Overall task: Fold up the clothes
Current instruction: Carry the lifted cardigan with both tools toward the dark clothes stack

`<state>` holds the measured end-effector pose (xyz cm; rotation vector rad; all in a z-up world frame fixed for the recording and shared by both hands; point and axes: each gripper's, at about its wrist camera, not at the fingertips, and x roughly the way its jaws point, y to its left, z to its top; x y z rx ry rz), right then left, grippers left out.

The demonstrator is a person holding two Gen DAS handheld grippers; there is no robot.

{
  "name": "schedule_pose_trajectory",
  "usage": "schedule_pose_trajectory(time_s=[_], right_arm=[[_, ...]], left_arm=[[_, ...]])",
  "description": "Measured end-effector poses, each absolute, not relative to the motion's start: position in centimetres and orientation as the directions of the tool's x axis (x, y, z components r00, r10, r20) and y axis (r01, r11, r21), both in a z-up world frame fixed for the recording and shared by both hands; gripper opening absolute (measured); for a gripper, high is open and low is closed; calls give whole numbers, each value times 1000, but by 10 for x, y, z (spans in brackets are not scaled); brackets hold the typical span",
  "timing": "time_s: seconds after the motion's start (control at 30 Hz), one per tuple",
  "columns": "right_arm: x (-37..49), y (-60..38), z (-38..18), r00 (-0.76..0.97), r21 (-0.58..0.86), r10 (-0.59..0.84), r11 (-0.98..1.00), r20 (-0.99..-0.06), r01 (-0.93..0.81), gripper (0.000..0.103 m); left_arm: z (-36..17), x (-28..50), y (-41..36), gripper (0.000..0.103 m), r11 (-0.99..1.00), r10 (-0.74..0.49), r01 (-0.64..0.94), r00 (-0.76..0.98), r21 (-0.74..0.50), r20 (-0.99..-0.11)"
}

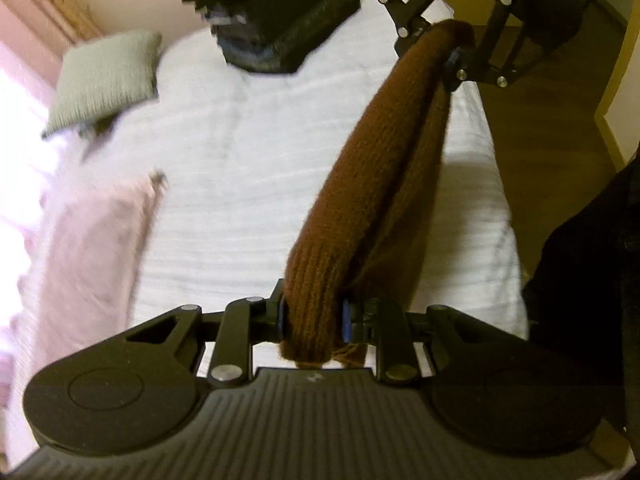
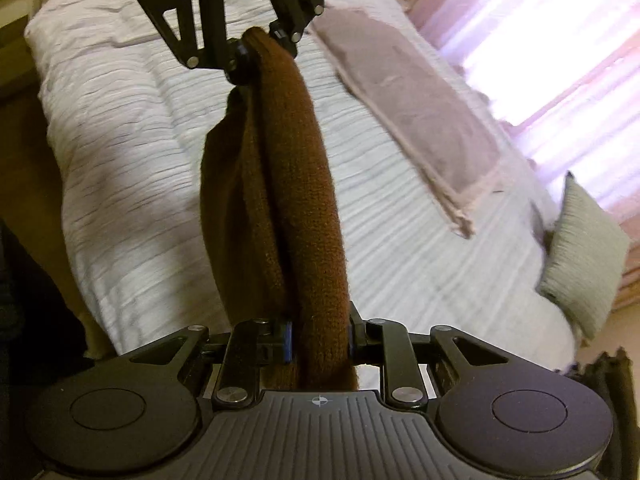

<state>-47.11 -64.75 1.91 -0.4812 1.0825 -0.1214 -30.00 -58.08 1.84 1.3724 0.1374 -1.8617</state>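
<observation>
We hold a brown ribbed-knit sweater (image 1: 372, 184) bunched into a thick roll, slung above the bed (image 1: 240, 184). Our left tool (image 1: 314, 318) clamps one end, our right tool (image 2: 319, 338) the other. Below lie a crinkled white quilt, a pink throw (image 2: 416, 112), a grey cushion (image 1: 104, 80) and dark folded clothes (image 1: 276, 12).

Bare bed (image 1: 248, 184) below; dark clothes stack (image 1: 280, 12) (far end) and pillows (image 1: 104, 80) obstruct.

Left gripper (image 1: 313, 320) and right gripper (image 2: 319, 338): both raised, pitched steeply downward, facing each other, fingers clamped.
</observation>
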Motion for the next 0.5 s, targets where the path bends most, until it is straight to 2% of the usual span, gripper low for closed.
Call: schedule_pose_trajectory(time_s=[0.3, 0.5], right_arm=[[-491, -667, 52, 477, -510, -439, 860, -761, -23, 22], [-503, -672, 60, 457, -518, -466, 855, -758, 13, 22]], left_arm=[[52, -319, -616, 21, -688, -597, 583, -117, 431, -794], [52, -333, -629, 21, -715, -595, 546, -147, 437, -790]])
